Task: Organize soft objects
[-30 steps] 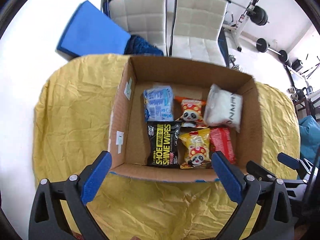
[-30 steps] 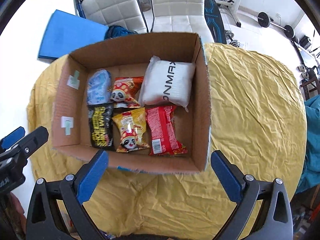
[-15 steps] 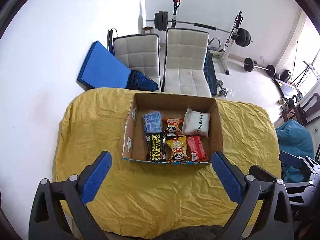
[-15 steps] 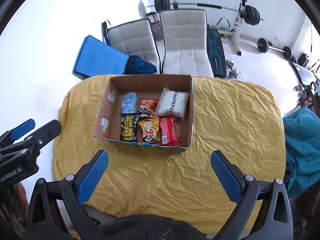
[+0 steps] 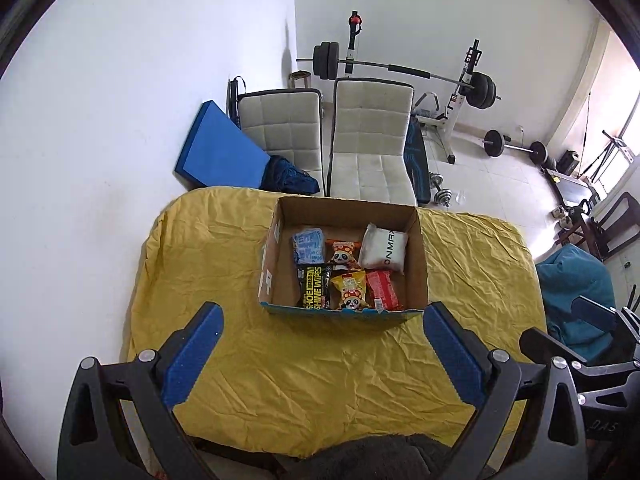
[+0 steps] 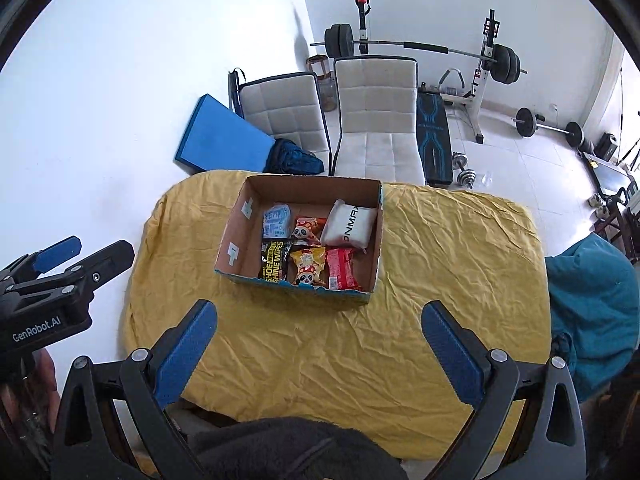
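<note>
Standing well back from the worktop [image 5: 224, 264], the person holds the left claw [image 5: 320, 344] and right claw [image 6: 320, 332] spread wide, gripping nothing. The soft packets lie in two rows inside the cardboard box [image 5: 420, 264]: shoe wipes [image 5: 315, 288], panda snack bags [image 5: 352, 290], a white pouch [image 5: 383, 247]. The sorting looks finished; anyone tidying further should pinch the packets lightly. A creased yellow cloth [image 6: 440, 264] covers the worktop. Behind it stand two white chairs [image 5: 370, 136], a blue mat [image 5: 218, 152] and a barbell rack [image 5: 460, 88].
</note>
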